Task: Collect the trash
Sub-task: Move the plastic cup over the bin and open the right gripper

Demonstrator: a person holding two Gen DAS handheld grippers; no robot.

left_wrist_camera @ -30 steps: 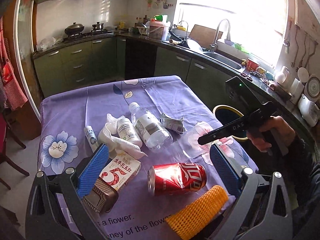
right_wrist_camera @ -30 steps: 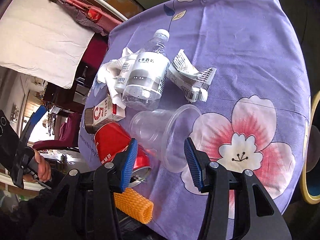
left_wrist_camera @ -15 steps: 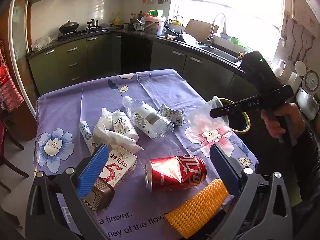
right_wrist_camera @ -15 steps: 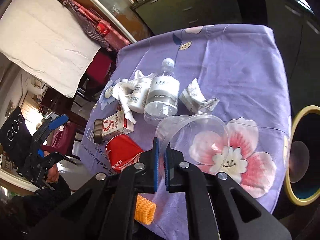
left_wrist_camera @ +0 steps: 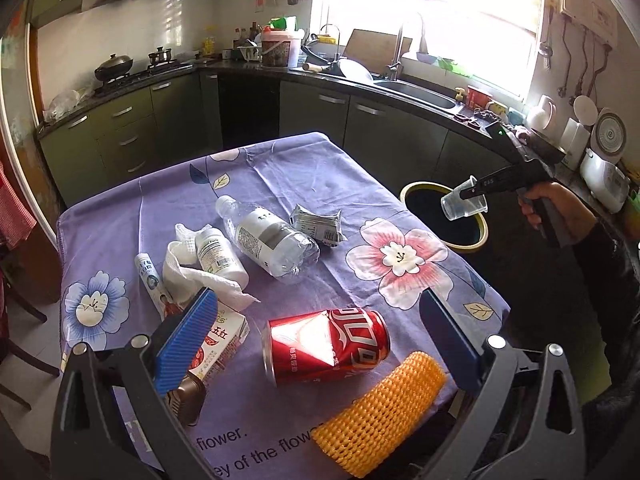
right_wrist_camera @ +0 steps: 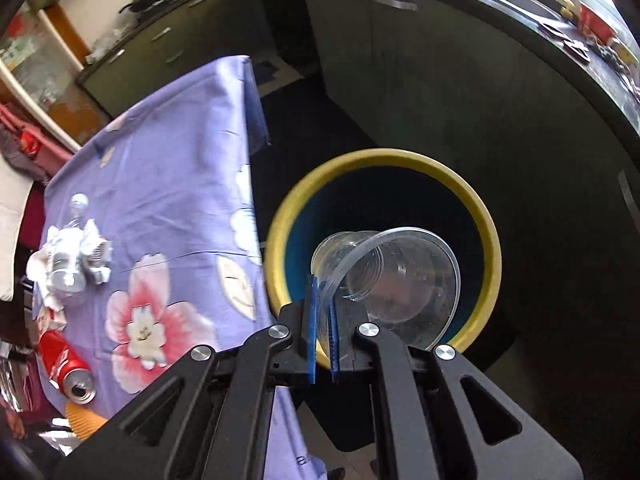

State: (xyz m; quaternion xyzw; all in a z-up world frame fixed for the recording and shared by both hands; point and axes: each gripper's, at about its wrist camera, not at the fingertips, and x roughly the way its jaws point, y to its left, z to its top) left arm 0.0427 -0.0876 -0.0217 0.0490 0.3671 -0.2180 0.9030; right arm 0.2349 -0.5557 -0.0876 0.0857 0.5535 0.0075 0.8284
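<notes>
My right gripper (right_wrist_camera: 322, 300) is shut on the rim of a clear plastic cup (right_wrist_camera: 396, 276) and holds it over the yellow-rimmed bin (right_wrist_camera: 384, 160); this also shows in the left wrist view, cup (left_wrist_camera: 464, 204) above bin (left_wrist_camera: 478, 242). My left gripper (left_wrist_camera: 316, 320) is open above the near table edge, with a dented red can (left_wrist_camera: 326, 344) between its fingers. On the purple cloth lie a clear bottle (left_wrist_camera: 268, 236), a white bottle (left_wrist_camera: 218, 254), tissue (left_wrist_camera: 188, 276), a crumpled wrapper (left_wrist_camera: 318, 224), a drink carton (left_wrist_camera: 218, 340), a small tube (left_wrist_camera: 148, 276) and an orange foam net (left_wrist_camera: 380, 412).
The bin stands on the floor beside the table's right edge. Dark kitchen cabinets (left_wrist_camera: 384, 136) and a counter with sink (left_wrist_camera: 424, 94) run behind it. A chair (left_wrist_camera: 16, 320) stands left of the table.
My right gripper closed on the clear cup, lifted it off the table and carried it right, over the bin. The left gripper stayed open over the can.
</notes>
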